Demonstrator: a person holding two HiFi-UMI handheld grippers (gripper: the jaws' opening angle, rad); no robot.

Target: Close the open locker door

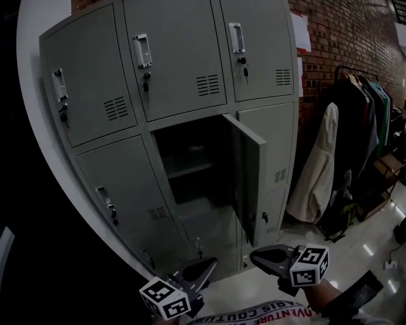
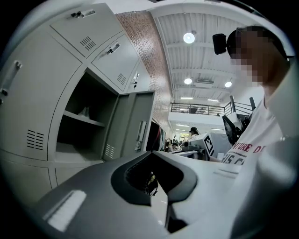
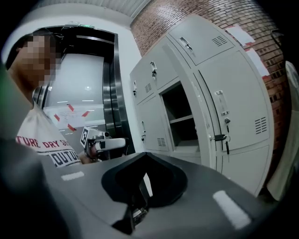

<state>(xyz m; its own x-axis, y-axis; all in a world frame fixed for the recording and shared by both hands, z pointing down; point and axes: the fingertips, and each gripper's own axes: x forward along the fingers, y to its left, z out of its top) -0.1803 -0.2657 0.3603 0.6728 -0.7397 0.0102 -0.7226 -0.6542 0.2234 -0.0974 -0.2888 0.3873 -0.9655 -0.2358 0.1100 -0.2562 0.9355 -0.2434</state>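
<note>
The grey locker bank has one middle door swung out to the right. It shows a dark compartment with a shelf inside. Both grippers hang low in front of the lockers, well apart from the door. My left gripper is shut with nothing in it and points up to the right. My right gripper is shut and empty too, pointing left below the door's bottom corner. The left gripper view shows the open door past the closed jaws. The right gripper view catches the door nearly edge-on.
A brick wall with papers runs to the right of the lockers. A clothes rack and a white coat stand close to the lockers' right side. A white wall borders the left. A cable lies on the glossy floor.
</note>
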